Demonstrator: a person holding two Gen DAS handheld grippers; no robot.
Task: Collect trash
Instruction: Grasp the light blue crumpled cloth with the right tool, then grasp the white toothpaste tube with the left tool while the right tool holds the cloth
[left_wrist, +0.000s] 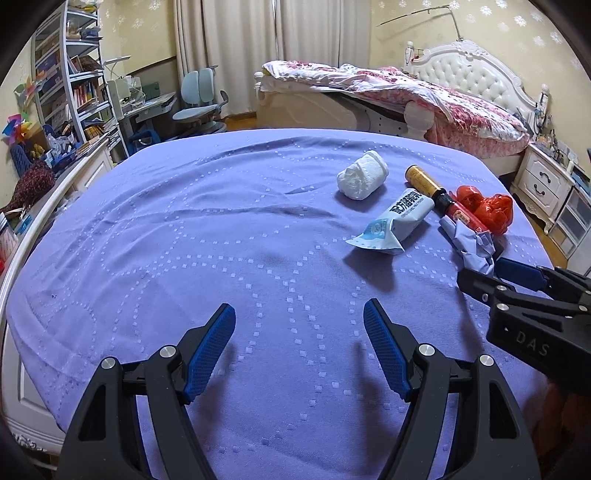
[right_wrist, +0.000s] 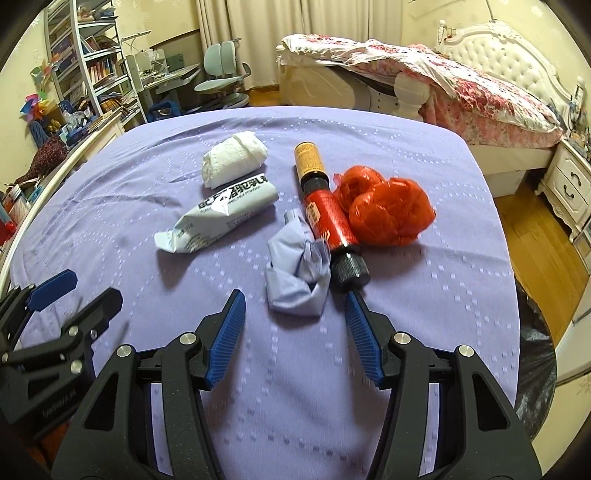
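Crumpled pale-blue paper wad, lying on the bed toward its right edge against a red bottle: light, soft, crushable, best pinched across its bulk; right gripper and left gripper both released, holding nothing.

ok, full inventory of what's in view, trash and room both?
bed cover: 1, purple, under all the trash
rolled wad: 1, white, far left of the pile
milk powder pouch: 1, pale blue-white, crumpled, just in front of the wad
bottle: 1, red body, yellow far end, black cap, lying flat mid-pile
plastic bag: 1, red-orange, bunched, against the bottle's right side
crumpled paper: 1, pale lilac, nearest the right gripper
black bag: 1, right edge, beside the bed
second bed: 1, floral pink cover, white headboard, behind
desk chair: 1, pale blue, back left
bookshelf: 1, white, left wall
left gripper: open, empty
right gripper: open, empty
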